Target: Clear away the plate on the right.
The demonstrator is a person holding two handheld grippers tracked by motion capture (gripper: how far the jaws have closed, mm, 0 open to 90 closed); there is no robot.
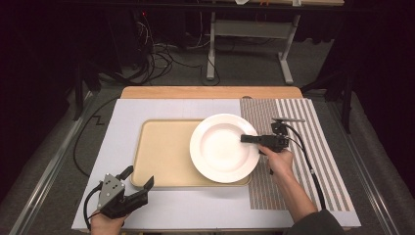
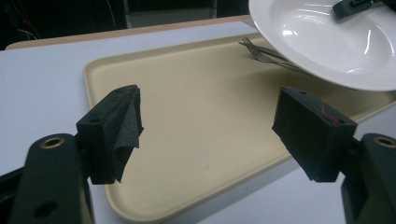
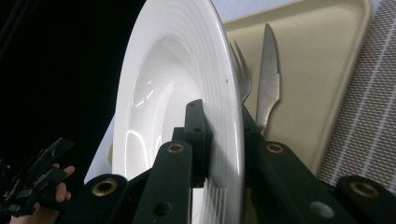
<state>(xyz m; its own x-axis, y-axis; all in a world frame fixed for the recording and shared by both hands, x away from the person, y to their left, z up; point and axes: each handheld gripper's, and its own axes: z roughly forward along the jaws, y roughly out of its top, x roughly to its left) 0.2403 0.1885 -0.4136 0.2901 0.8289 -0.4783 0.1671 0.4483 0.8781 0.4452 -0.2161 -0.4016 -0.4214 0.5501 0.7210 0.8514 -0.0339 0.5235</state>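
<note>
Nearest the person, at the table's front left corner, the left gripper (image 1: 139,178) rests low over a pale grey mat (image 1: 122,117), held by the person's left hand (image 1: 105,223). Its two black jaws stand wide apart with nothing between them, aimed toward the near left corner of a beige tray (image 1: 161,152).

Farther in and to the right, the person's right hand (image 1: 280,160) holds the right gripper (image 1: 247,139), which is clamped on the right rim of a white plate (image 1: 222,147). One jaw lies on the plate's upper face and the other beneath the rim (the right gripper view shows the rim pinched between them). The plate is tilted and lifted over the right part of the tray.

On the tray beneath the plate lie a fork (image 3: 240,70) and a knife (image 3: 269,70), side by side. To the right of the tray sits a striped placemat (image 1: 313,147).

Beyond the mat, the wooden table edge (image 1: 210,92) shows, then dark floor with cables (image 1: 156,56).
</note>
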